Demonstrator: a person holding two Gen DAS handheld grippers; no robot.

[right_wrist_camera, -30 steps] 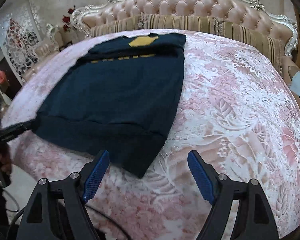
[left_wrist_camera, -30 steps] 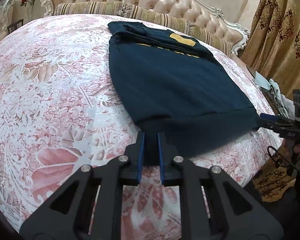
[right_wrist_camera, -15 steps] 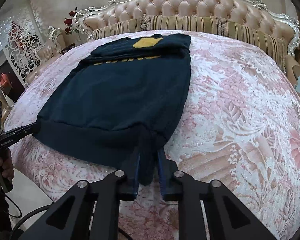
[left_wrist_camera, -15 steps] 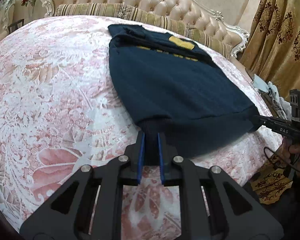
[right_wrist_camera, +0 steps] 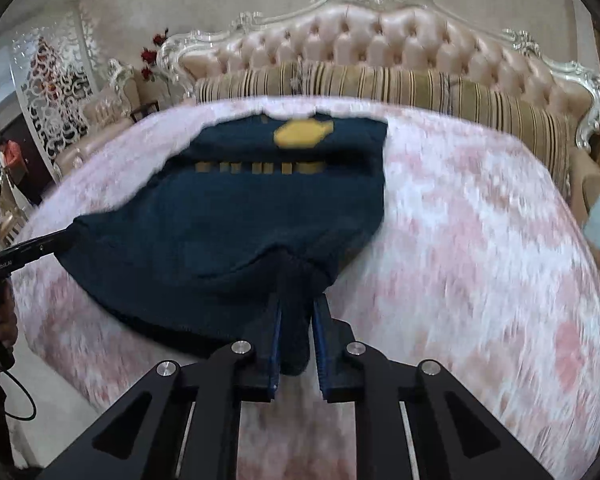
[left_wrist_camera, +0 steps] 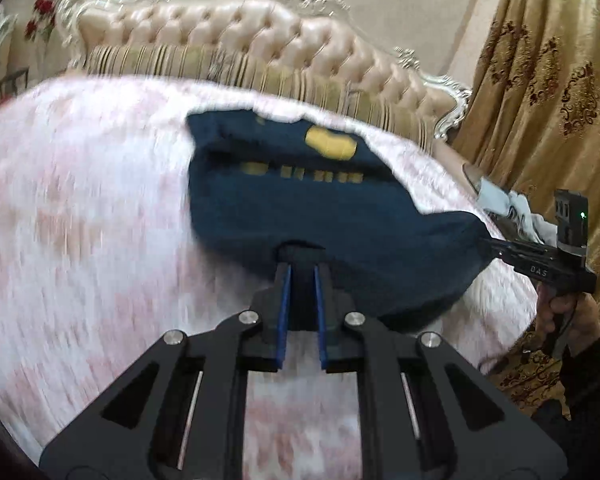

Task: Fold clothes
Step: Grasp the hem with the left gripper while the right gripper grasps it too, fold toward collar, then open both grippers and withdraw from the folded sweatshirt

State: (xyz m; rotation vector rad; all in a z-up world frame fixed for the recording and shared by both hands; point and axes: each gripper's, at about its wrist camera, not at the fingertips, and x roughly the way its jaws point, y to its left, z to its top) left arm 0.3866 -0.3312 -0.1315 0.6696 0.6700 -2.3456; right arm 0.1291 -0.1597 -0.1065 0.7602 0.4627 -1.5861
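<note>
A dark navy sweatshirt (left_wrist_camera: 300, 208) (right_wrist_camera: 236, 208) with a yellow print lies lengthwise on the pink-and-white bedspread (left_wrist_camera: 80, 220). Its collar end points at the headboard. My left gripper (left_wrist_camera: 300, 270) is shut on the left corner of the hem, with dark cloth pinched between the blue pads. My right gripper (right_wrist_camera: 296, 300) is shut on the right hem corner, a bunch of fabric hanging between its fingers. Both corners are lifted off the bed and the hem sags between them. Each gripper shows in the other's view, at the far corner of the hem.
A tufted pink headboard (right_wrist_camera: 380, 44) and a striped bolster (right_wrist_camera: 380, 84) close off the far end of the bed. Gold curtains (left_wrist_camera: 548, 80) hang to the right. A hand (left_wrist_camera: 560, 312) holds the right tool. A sofa and a lattice screen stand at the left of the right wrist view.
The right gripper went from wide open beside the hem corner to shut on it. Both grippers then rose, lifting the hem off the bed; the views are now motion-blurred.
</note>
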